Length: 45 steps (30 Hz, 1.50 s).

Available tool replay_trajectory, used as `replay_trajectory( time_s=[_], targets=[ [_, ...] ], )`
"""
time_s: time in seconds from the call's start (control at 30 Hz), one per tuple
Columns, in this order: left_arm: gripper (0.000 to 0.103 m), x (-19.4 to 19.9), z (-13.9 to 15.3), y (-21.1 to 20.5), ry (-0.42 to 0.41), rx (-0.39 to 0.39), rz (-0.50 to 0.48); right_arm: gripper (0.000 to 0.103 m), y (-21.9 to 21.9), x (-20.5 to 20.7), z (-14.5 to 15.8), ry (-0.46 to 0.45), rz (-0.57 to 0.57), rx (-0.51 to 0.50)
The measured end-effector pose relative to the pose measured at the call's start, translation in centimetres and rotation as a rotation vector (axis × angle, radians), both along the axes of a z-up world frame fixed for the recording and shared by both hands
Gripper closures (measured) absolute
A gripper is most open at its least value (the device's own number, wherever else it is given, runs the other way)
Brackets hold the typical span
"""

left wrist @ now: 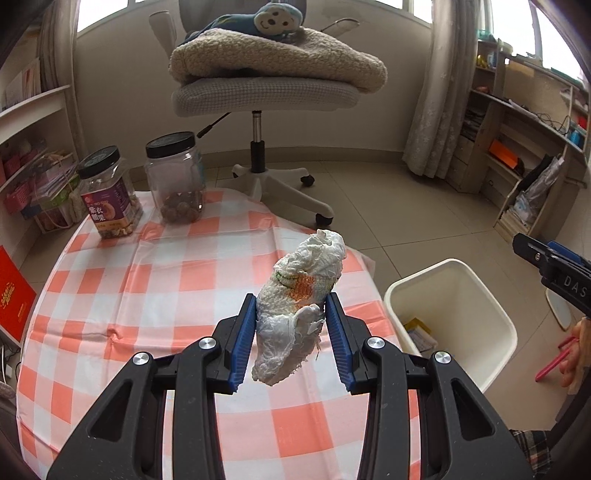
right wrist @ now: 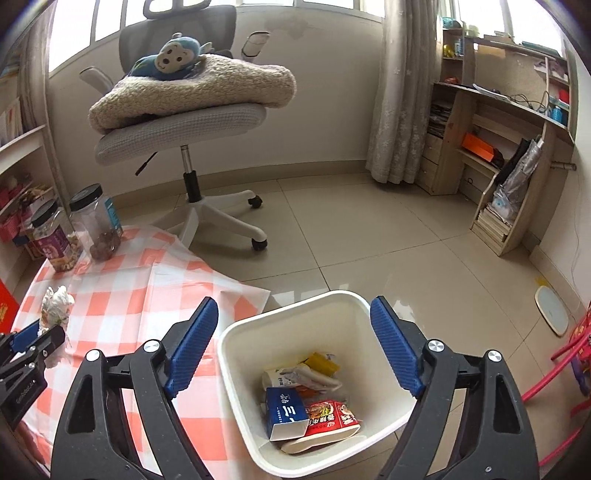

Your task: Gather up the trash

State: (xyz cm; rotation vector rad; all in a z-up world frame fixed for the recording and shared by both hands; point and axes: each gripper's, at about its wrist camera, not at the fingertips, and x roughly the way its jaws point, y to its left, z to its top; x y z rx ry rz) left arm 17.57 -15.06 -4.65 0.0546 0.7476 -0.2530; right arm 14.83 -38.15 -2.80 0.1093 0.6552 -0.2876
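Nearest, the left gripper (left wrist: pixel 291 308) is clamped on a crumpled white paper wad (left wrist: pixel 301 295), both blue pads pressing its sides; the wad is held clear above the desk (left wrist: pixel 147 295), which is covered by an orange-and-white checked cloth. Just to the right, the right gripper (right wrist: pixel 293 323) stands wide, its jaws parted with nothing between them, positioned over the white trash bin (right wrist: pixel 236 354) on the floor beside the desk's edge. Inside the bin lie a blue carton (right wrist: pixel 286 410), a red snack packet (right wrist: pixel 334 419) and other pale and yellow scraps, not clearly identifiable. Farther along the desk, at its far left corner, two clear jars with black lids stand close together: a labelled jar (left wrist: pixel 109 199) and a jar of round brown items (left wrist: pixel 177 181). Beyond the desk, an office chair (left wrist: pixel 266 96) carries a folded beige blanket (left wrist: pixel 280 61) with a blue monkey plush (left wrist: pixel 258 22) on top. Wooden shelves (left wrist: pixel 517 122) line the far right wall.
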Motion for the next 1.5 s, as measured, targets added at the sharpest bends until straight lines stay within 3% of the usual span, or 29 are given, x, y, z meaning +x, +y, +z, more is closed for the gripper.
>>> replay_trajectory(
  time_s=[0.17,0.57,0.6,0.67,0.73,0.97,1.03,1.13,1.5],
  targets=[
    [0.064,0.1,0.6,-4.5,0.007,-0.027,-0.063,0.013,-3.5,-1.2,1.1,-0.043,-0.092,0.044],
    [0.064,0.4,0.3,-14.5,0.073,-0.072,-0.195,0.009,-11.4,-4.0,2.8,-0.12,-0.292,0.16],
    [0.062,0.4,0.2,-15.1,0.088,-0.081,-0.203,0.008,-11.8,-4.2,2.9,-0.126,-0.302,0.163],
    [0.046,0.6,-0.2,-16.0,0.115,-0.087,-0.215,0.007,-12.5,-4.7,3.1,-0.137,-0.319,0.167],
    [0.04,0.6,-0.4,-16.4,0.132,-0.089,-0.218,0.007,-12.9,-4.9,3.3,-0.141,-0.331,0.165],
    [0.023,-0.3,-0.1,-14.4,0.111,-0.055,-0.186,0.007,-11.4,-4.7,3.4,-0.124,-0.305,0.101],
    [0.022,-0.6,0.3,-13.2,0.09,-0.043,-0.16,0.007,-10.4,-4.5,3.4,-0.118,-0.284,0.075],
    [0.015,-0.9,1.0,-11.1,0.042,-0.018,-0.107,0.007,-8.6,-4.1,3.2,-0.104,-0.246,0.047],
    [0.007,-2.2,4.0,-3.1,-0.157,0.047,0.108,0.007,-1.2,-2.7,2.8,-0.095,-0.109,0.02]
  ],
)
